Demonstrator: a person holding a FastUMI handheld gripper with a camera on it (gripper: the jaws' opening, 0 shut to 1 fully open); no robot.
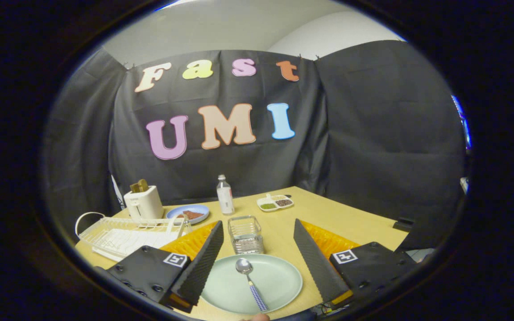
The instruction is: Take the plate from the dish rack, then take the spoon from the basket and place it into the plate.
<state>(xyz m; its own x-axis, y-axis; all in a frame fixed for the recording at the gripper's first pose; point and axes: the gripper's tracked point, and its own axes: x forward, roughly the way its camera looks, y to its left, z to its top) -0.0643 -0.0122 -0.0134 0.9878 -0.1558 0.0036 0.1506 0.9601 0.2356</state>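
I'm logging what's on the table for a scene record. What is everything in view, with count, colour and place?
plate: 1, pale green, on the table between the claw's fingers
spoon: 1, silver bowl with a blue-and-white handle, lying in the plate
basket: 1, clear, just beyond the plate
dish rack: 1, white, left of the basket
toaster: 1, white, behind the dish rack
blue plate: 1, blue, with brownish food, right of the toaster
bottle: 1, clear, beyond the basket
divided tray: 1, white, right of the bottle
table: 1, light wood
claw: 1, open, fingers either side of the plate, holding nothing
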